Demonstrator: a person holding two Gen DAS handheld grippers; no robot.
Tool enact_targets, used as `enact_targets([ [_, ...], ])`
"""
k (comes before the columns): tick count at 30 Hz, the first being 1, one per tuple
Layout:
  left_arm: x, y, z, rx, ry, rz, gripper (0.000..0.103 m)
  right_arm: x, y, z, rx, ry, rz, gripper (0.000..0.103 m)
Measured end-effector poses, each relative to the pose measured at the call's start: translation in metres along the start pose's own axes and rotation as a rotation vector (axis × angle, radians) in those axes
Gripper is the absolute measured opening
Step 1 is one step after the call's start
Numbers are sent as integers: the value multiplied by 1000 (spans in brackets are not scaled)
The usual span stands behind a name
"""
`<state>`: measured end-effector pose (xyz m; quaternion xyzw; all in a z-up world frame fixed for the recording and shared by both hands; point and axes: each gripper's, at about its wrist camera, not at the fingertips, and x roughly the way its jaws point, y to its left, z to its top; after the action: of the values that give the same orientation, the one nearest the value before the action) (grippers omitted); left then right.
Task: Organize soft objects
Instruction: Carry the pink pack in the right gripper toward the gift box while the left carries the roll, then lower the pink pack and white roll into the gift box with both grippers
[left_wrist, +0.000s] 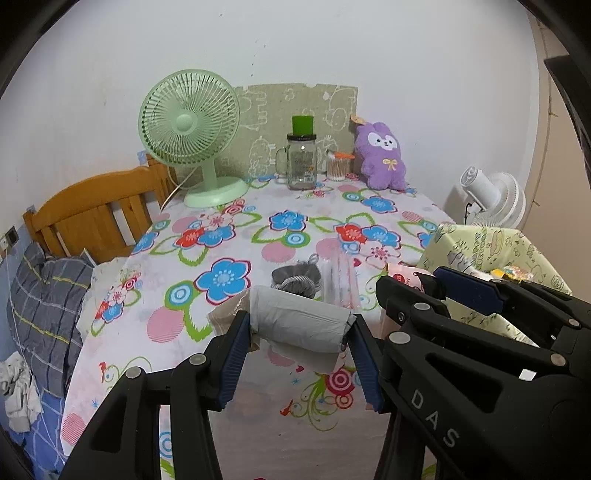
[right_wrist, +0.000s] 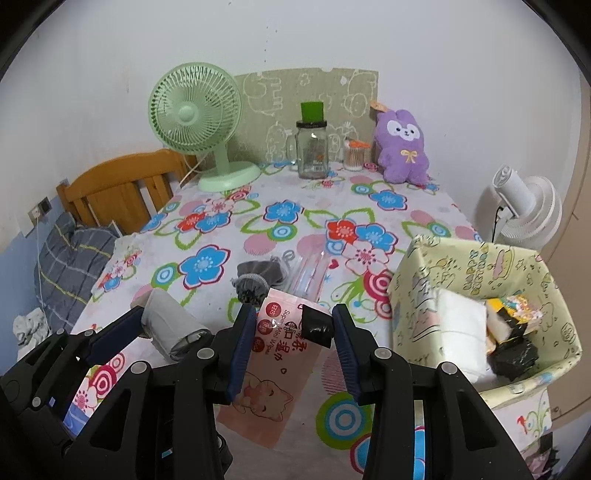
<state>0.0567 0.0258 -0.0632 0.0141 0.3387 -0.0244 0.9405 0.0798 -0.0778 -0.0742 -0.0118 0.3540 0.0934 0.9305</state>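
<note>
Left hand-held gripper (left_wrist: 301, 328) is clamped about half open on a grey roll (left_wrist: 301, 321), gripped end to end and held above the near part of the desk (left_wrist: 303, 236). Right hand-held gripper (right_wrist: 294, 328) is closed partway on a pink wipes pack (right_wrist: 269, 365); the pads pinch its top edge by the black tab and the pack hangs down. Grey scrunchie (right_wrist: 255, 278) and a clear packet (right_wrist: 314, 269) lie mid-desk. Cloth basket (right_wrist: 424, 266) sits on the right, holding a white pack (right_wrist: 461, 332) and black bags (right_wrist: 515, 356). Purple plush (right_wrist: 400, 147) stands far right against the wall
</note>
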Motion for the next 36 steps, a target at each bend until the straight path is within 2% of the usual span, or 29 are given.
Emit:
enact_targets([
  [18,-15,-28,23,16,-51,-10,55,-25,-26,19,10,-56,-4,45],
  [36,-13,-75,39,55,-80,-65,55,-38,-71,26,48,-89,-56,45],
])
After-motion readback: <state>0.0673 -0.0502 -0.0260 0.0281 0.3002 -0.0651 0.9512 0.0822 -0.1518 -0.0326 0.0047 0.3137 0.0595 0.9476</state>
